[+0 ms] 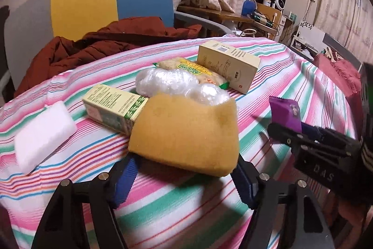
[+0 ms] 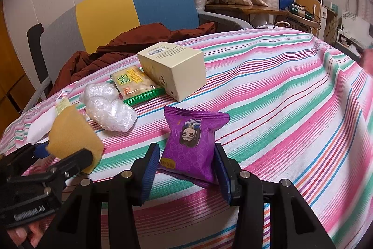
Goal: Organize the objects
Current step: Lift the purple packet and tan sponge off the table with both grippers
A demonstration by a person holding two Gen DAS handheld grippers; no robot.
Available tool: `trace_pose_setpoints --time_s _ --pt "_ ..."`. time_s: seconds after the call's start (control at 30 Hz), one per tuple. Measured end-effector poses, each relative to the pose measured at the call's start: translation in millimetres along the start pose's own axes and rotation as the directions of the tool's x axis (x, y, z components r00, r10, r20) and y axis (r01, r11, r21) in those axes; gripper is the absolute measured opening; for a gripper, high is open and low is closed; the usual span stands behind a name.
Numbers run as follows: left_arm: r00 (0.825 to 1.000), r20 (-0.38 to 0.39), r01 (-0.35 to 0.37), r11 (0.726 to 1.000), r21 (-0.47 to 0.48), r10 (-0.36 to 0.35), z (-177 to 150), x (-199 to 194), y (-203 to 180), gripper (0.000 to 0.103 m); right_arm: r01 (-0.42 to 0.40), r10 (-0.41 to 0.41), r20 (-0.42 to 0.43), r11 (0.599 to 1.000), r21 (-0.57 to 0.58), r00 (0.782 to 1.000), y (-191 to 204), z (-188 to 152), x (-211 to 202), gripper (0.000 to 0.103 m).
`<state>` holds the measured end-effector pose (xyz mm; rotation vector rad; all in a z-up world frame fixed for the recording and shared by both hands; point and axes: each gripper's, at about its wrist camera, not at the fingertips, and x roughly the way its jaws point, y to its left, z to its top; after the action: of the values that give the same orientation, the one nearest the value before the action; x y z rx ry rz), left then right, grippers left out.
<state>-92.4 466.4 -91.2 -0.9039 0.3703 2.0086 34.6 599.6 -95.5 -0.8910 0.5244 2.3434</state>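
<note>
Sponge (image 1: 184, 134), thick mustard-yellow, pinched by left hand-held gripper (image 1: 184, 175); right hand-held gripper (image 2: 187, 172) clasps purple packet (image 2: 191, 141).

Porous sponge (image 1: 186, 134), glossy foil packet (image 2: 193, 139) — woven cloth (image 2: 291, 109)

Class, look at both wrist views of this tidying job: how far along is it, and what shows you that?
Early. Nothing looks sorted yet: the cream box, cracker packet, plastic wrap bundle, green box and white sponge lie loose on the striped cloth. In hand: the left gripper clamps the yellow sponge; the right gripper brackets the purple snack packet. Everything remains to be placed.
</note>
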Motion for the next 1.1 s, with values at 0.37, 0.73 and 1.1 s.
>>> trace_pose_setpoints --time_s 0.37,0.73,1.1 --pt "1.000 0.029 0.003 0.996 -0.088 -0.001 -23.0 -25.7 14.3 0.071 0.026 -0.025 0.048 0.999 -0.034 0.999 6.1 -1.4 -9.7 0.046" --pt "0.997 0.081 0.004 0.996 -0.090 0.004 -45.7 -56.2 8.2 0.071 0.035 -0.017 0.107 0.986 -0.162 0.994 33.0 -4.2 -24.9 0.044" --pt "0.991 0.131 -0.001 0.986 -0.165 0.023 -72.6 -89.4 22.1 0.071 0.012 0.020 0.130 0.971 -0.240 0.991 55.7 -22.9 -46.8 0.044"
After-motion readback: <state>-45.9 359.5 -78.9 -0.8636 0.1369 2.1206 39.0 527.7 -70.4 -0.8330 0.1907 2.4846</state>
